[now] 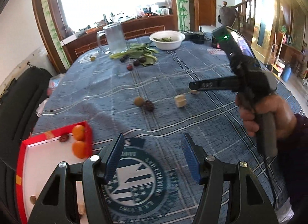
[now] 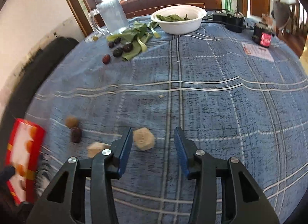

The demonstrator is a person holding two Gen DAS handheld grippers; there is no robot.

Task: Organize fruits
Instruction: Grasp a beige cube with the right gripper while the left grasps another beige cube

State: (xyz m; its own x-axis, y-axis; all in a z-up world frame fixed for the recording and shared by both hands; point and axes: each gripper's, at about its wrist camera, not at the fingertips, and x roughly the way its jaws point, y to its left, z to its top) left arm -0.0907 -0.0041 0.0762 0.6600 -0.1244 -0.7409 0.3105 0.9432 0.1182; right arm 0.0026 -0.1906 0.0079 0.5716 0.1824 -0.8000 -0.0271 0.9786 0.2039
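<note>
My left gripper [image 1: 153,140] is open and empty above the blue cloth. Left of it a red box [image 1: 24,147] holds two oranges [image 1: 79,132] and a small red fruit [image 1: 63,138]. Mid-table lie a yellowish fruit [image 1: 139,101], a dark fruit [image 1: 149,105] and a beige cube [image 1: 180,100]. My right gripper [image 2: 154,133] is open. A beige chunk [image 2: 144,139] lies between its fingers, close to the left one. A second beige piece [image 2: 96,148] sits outside that finger. Dark fruits [image 2: 117,52] and a red one [image 2: 106,59] rest by green leaves [image 2: 136,37].
At the far side stand a clear pitcher [image 2: 113,16], a white bowl [image 2: 179,26] of leaves, a black power strip [image 2: 229,19] and a dark jar [image 2: 262,35]. A black chair [image 1: 23,96] stands at the table's left edge. A hand [image 1: 269,116] holds the right gripper's handle.
</note>
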